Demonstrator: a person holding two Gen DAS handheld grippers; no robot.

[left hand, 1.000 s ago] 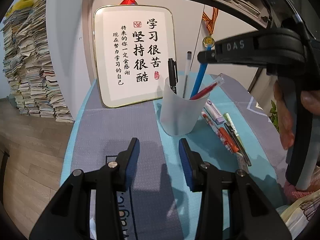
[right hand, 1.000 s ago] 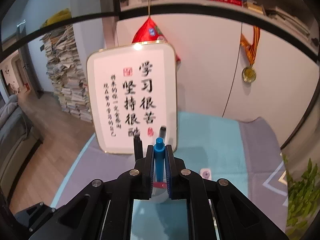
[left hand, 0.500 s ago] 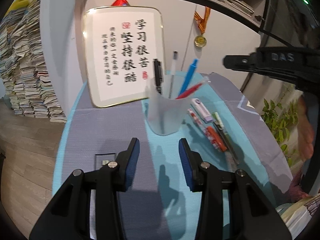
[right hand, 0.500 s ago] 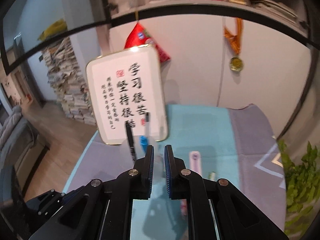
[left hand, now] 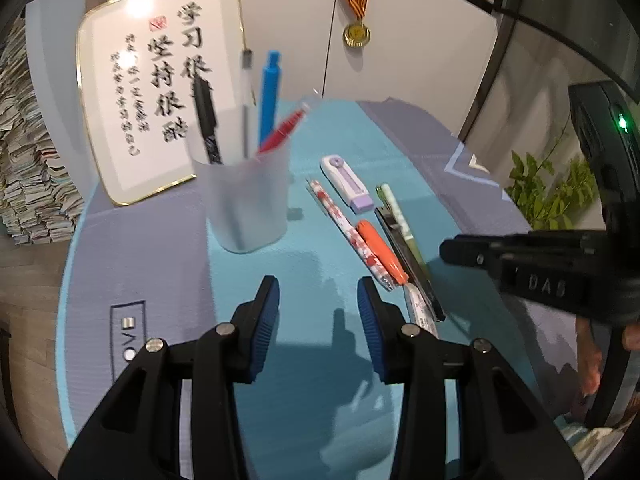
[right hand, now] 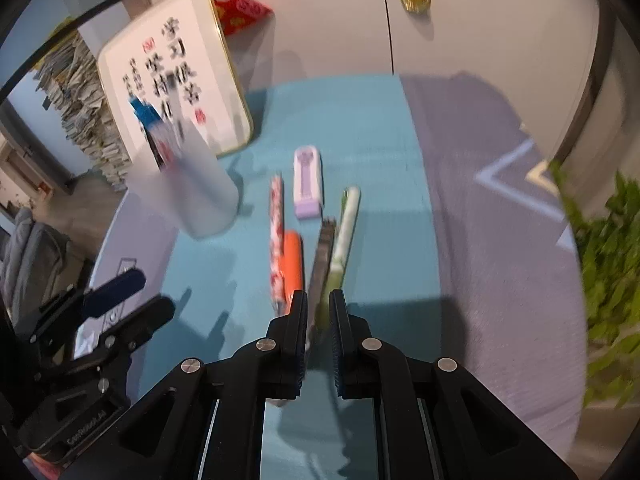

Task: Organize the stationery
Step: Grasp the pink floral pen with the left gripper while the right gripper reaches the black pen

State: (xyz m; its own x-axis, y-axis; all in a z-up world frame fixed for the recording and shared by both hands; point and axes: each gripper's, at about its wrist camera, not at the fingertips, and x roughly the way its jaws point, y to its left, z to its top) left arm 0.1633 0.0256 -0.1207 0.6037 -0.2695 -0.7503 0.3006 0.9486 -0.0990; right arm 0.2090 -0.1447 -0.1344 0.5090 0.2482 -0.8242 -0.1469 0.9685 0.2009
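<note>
My right gripper (right hand: pixel 318 312), fingers narrowly apart and empty, hangs above the green-and-white pen (right hand: pixel 345 227) ahead, lined up for pickup; my left gripper (left hand: pixel 318 308) waits wide apart.

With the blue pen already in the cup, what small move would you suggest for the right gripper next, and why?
Probably lower the right gripper onto the green pen just ahead of it. Its jaws hold nothing and stand slightly apart, and several pens lie loose on the mat beside the cup.
</note>
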